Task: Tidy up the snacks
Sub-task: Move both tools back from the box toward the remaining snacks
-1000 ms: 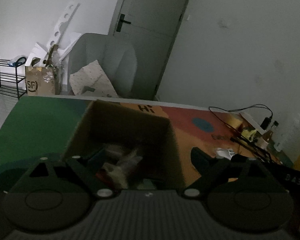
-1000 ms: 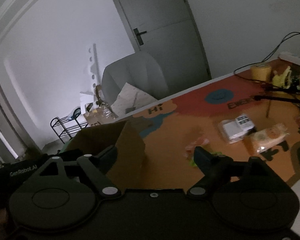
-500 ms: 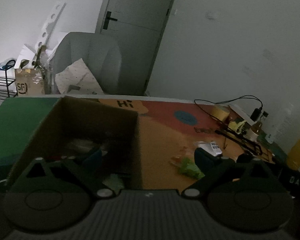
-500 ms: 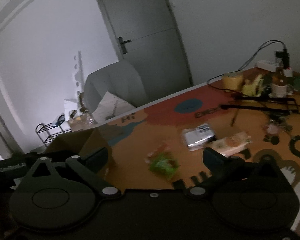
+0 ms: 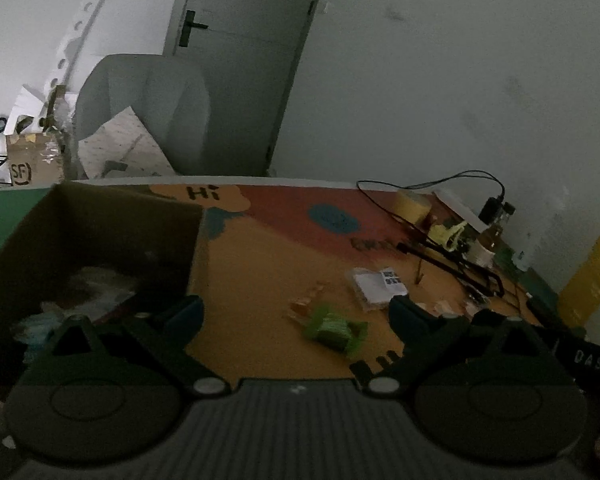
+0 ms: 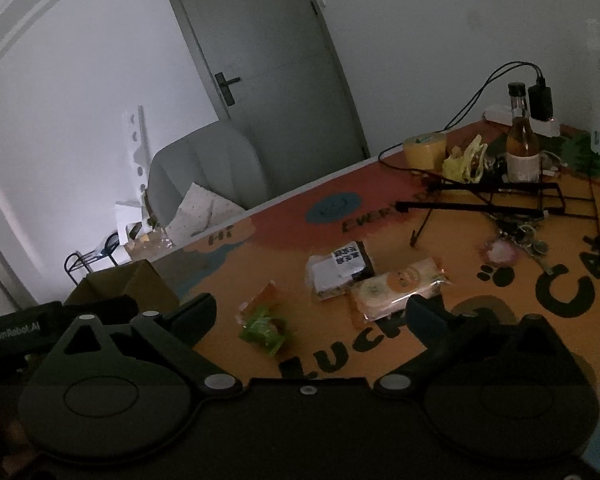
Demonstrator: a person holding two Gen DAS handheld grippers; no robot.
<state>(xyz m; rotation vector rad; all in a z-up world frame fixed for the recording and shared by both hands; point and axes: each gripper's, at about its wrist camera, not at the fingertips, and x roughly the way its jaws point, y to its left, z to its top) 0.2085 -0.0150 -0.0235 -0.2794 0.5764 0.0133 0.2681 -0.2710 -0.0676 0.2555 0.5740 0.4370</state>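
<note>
A brown cardboard box (image 5: 100,236) stands at the left of the colourful table mat, with several snack packets lying in its dim inside. Loose on the mat lie a green packet (image 5: 332,328), a small orange packet (image 6: 260,300), a white packet with a QR label (image 6: 338,270) and an orange biscuit pack (image 6: 396,288). My left gripper (image 5: 296,314) is open just right of the box, and the green packet sits low between its fingers, untouched. My right gripper (image 6: 314,310) is open and empty above the loose packets. Part of the left gripper's body (image 6: 40,328) shows by the box (image 6: 128,284).
At the back right of the table are a black wire stand (image 6: 500,196), a brown bottle (image 6: 522,140), a tape roll (image 6: 424,150), keys (image 6: 516,240) and cables. A yellow container (image 5: 592,276) stands at the far right. A grey chair (image 5: 148,112) and a door lie beyond.
Both grippers have swung right, away from the box and over the loose packets. The right jaws have spread wider, and the left jaws slightly. The green packet now lies between the left fingers.
</note>
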